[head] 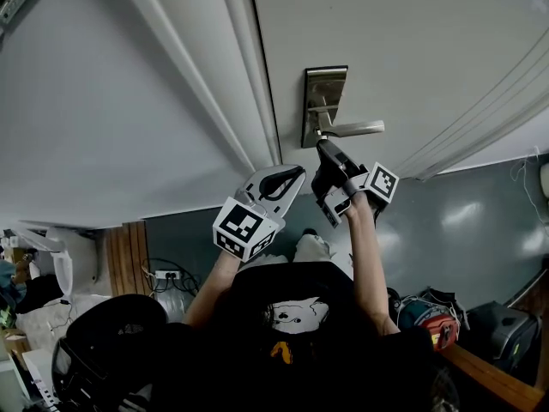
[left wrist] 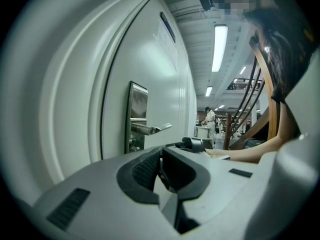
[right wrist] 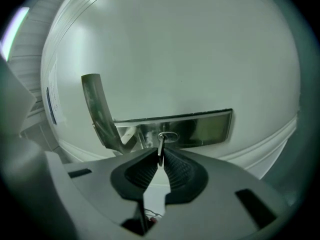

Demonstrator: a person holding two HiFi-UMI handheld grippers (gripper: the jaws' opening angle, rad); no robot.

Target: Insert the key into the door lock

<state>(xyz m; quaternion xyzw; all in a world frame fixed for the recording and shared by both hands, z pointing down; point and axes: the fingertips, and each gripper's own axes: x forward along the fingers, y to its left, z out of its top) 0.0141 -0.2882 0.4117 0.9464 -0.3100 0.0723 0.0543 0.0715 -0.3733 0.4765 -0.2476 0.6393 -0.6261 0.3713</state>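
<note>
One key (right wrist: 160, 149) is being pinched by the right gripper (right wrist: 160, 160), its tip at the lock (right wrist: 168, 136) of a white door (head: 412, 41); the left gripper (left wrist: 161, 155) is hovering nearby, jaws pressed together, empty.

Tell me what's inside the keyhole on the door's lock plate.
Only the key: its blade runs from the right gripper, shut on it, to the keyhole. Whether and how far the tip has entered cannot be seen; the blade itself covers the slot.

The white door (head: 412, 41) bears a metal lock plate (head: 324, 88) with a lever handle (head: 356, 129).
</note>
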